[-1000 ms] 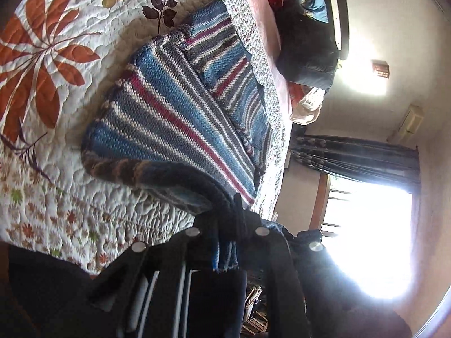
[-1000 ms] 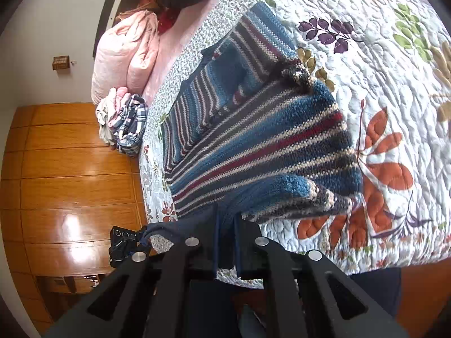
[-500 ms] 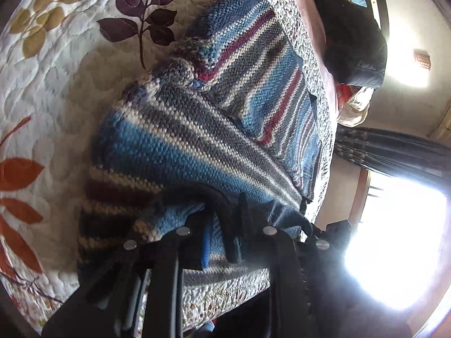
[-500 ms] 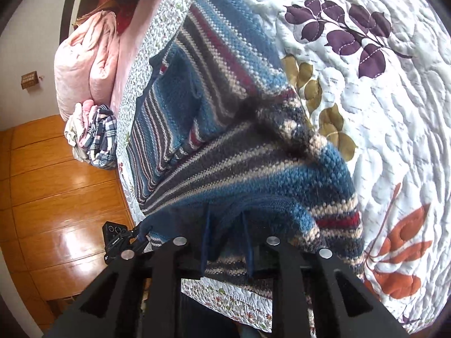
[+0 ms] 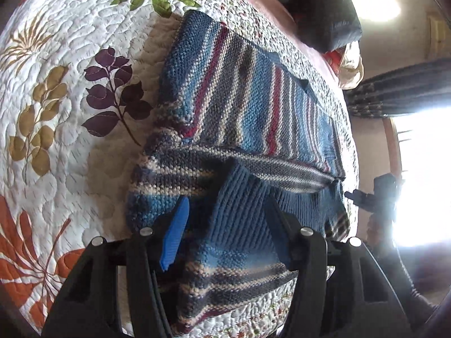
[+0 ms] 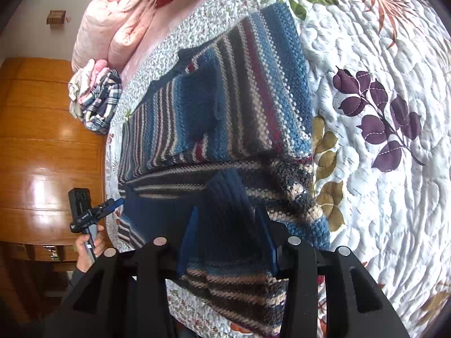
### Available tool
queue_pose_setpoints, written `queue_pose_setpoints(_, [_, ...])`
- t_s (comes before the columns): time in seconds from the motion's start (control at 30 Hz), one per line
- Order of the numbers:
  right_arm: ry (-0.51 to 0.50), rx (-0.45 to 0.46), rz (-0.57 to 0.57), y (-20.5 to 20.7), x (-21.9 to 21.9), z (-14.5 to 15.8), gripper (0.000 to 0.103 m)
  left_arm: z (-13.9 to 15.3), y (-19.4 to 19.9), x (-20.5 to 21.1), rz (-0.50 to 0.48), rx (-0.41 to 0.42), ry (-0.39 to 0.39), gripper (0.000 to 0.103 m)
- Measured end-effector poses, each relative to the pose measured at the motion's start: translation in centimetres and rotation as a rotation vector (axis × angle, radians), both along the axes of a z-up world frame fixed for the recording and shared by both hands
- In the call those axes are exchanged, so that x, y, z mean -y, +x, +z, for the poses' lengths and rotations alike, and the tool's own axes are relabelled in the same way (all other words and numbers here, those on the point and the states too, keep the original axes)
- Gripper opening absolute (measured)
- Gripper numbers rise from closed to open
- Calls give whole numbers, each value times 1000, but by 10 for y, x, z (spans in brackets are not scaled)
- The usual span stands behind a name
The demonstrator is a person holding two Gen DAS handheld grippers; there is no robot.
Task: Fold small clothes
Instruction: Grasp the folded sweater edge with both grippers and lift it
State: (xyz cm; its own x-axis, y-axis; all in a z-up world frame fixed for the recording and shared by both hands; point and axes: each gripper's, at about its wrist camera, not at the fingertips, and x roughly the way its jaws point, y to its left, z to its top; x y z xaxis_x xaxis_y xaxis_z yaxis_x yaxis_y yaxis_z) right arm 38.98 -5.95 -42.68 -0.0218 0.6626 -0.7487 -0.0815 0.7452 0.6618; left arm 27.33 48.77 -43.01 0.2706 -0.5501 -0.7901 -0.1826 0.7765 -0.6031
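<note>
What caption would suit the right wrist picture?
Open right gripper above a folded striped knit sweater on a floral quilt.

No text, label, brand or number can be read in either wrist view. The small black device on a clamp (image 6: 80, 197), seen in the right wrist view beside the wooden wardrobe, carries faint pale marks on its face and on the clamp, but they are too blurred to make out.
</note>
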Motion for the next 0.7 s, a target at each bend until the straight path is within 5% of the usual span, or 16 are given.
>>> queue_pose_setpoints(0.2, [5, -27, 26, 4, -11, -20, 46, -14, 14, 16, -107, -31, 31, 57])
queue_pose_setpoints(0.27, [-1, -14, 36, 1, -12, -17, 38, -12, 15, 19, -126, -20, 45, 41])
queue_pose_setpoints(0.3, [0, -2, 39, -1, -13, -15, 25, -11, 13, 19, -127, -14, 52, 16])
queue_pose_setpoints(0.33, [1, 15, 43, -4, -13, -10, 13, -9, 11, 18, -124, -1, 59, 9])
queue_pose_setpoints(0.7, [33, 244, 0, -20, 3, 72, 8, 74, -9, 17, -74, 243, 30, 7])
